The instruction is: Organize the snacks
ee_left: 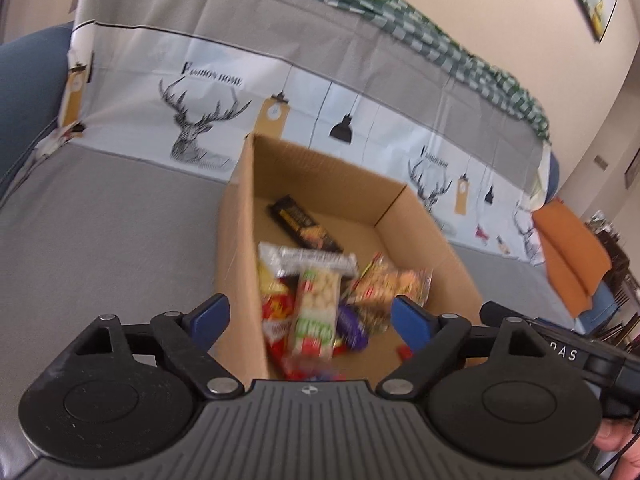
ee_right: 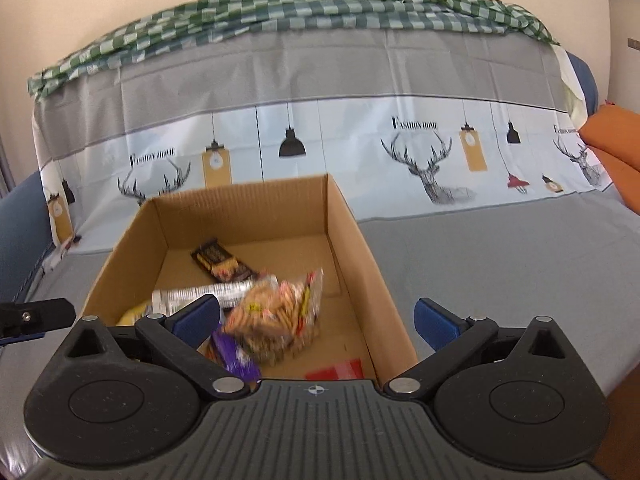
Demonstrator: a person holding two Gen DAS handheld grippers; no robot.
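Observation:
An open cardboard box [ee_left: 236, 240] stands on a covered sofa seat. Inside lie a black bar [ee_left: 304, 224], a silver packet [ee_left: 316, 260], a red bag [ee_left: 276, 312], a purple packet [ee_left: 352, 328] and a clear bag of biscuits [ee_left: 392, 284]. A blurred green, white and red packet [ee_left: 316, 312] shows between the wide jaws of my left gripper [ee_left: 310, 314], with neither pad touching it. My right gripper [ee_right: 316, 318] is open over the box [ee_right: 352, 232]. The blurred biscuit bag [ee_right: 276, 312] sits just beyond its left finger, untouched, near the black bar [ee_right: 222, 264].
The sofa's grey cover [ee_right: 480, 264] is printed with deer and lamps. A green checked cloth [ee_right: 280, 12] lies along the backrest. An orange cushion [ee_right: 612, 148] sits at the right end. A red packet [ee_right: 340, 370] lies in the box's near corner.

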